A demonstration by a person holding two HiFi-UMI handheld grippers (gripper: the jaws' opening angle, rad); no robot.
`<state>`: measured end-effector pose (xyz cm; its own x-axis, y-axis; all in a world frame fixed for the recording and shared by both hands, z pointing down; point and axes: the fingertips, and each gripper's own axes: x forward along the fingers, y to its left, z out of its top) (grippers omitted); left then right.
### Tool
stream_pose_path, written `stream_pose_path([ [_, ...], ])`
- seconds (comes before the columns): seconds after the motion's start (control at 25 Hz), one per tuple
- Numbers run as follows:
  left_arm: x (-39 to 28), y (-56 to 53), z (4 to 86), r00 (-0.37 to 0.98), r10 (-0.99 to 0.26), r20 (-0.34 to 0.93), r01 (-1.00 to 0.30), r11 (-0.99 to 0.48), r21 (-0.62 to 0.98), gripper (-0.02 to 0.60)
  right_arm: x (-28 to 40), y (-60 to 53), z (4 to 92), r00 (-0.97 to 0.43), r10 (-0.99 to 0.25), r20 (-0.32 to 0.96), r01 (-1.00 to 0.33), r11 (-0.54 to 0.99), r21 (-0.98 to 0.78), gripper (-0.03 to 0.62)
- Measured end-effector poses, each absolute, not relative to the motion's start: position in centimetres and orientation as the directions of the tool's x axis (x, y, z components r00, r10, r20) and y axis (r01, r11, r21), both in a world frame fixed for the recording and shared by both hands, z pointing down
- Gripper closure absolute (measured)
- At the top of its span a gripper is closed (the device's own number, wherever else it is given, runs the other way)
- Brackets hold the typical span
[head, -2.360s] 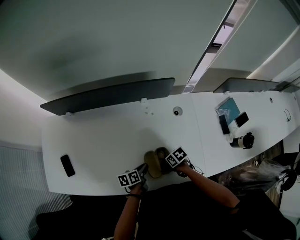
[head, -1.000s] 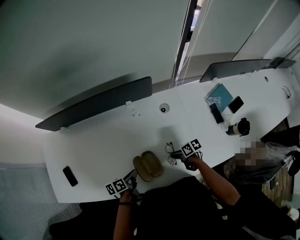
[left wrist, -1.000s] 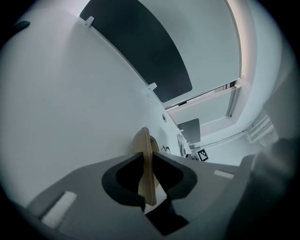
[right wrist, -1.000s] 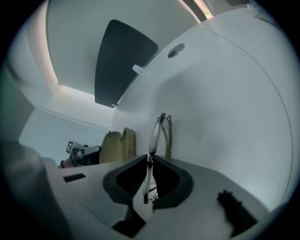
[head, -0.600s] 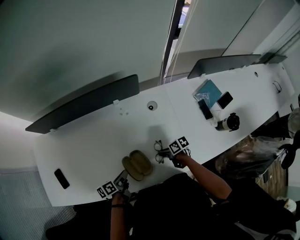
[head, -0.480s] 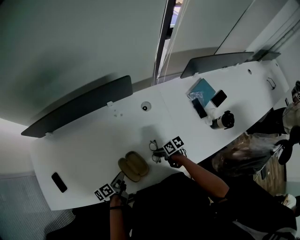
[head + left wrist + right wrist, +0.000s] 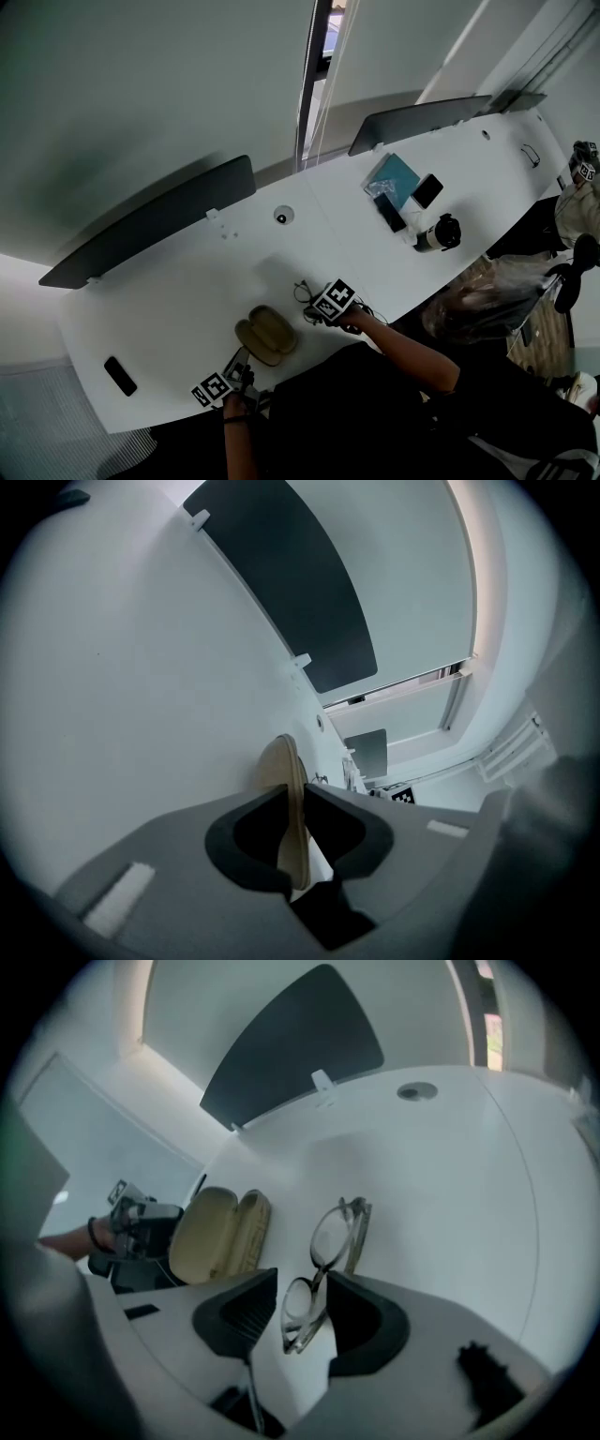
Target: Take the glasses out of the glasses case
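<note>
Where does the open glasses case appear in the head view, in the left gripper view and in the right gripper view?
Head view: the glasses case lies low, left of centre.
Left gripper view: low centre, seen edge-on between the jaws.
Right gripper view: left of centre, lying open.
Shared landmark: the dark divider panel along the desk's far edge.
</note>
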<state>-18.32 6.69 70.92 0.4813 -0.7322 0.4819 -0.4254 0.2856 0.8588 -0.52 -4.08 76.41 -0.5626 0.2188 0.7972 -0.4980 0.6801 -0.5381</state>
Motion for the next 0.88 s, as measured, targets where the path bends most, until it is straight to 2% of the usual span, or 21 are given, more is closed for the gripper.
stream_pose_path([
  [0.12,-18.2,6.8,71.0,0.489,-0.724,0.487,-0.431,0.284,0.856,0.525,-0.4,-4.4,76.3,-0.481,0.175,0.859,-0.435,0.803,-0.407,0.435],
  [0.24,-18.2,6.7,70.9,0.494,-0.720,0.488,-0.437,0.280,0.855,0.525,0.1,-5.4,76.4,-0.398,0.080,0.914,-0.372,0.897,-0.241,0.434],
  [0.4,-18.3,6.8,70.7,0.495,-0.720,0.486,-0.450,0.266,0.853,0.538,-1.6,-7.4,74.0,-0.514,-0.050,0.856,-0.422,0.884,-0.202,0.434],
  [0.52,-18.3,6.9,70.6,0.497,-0.726,0.476,-0.443,0.260,0.858,0.541,-2.4,-7.3,71.9,-0.533,-0.107,0.839,-0.361,0.926,-0.111,0.434],
  [0.72,-21.3,6.7,68.8,0.361,-0.860,0.361,-0.396,0.209,0.894,0.554,-6.3,-2.5,70.7,-0.576,0.006,0.818,-0.180,0.975,-0.134,0.434],
  [0.88,-22.0,8.1,70.1,0.362,-0.857,0.366,-0.394,0.215,0.894,0.546,-7.5,0.4,72.1,-0.551,0.075,0.831,-0.128,0.976,-0.173,0.434],
])
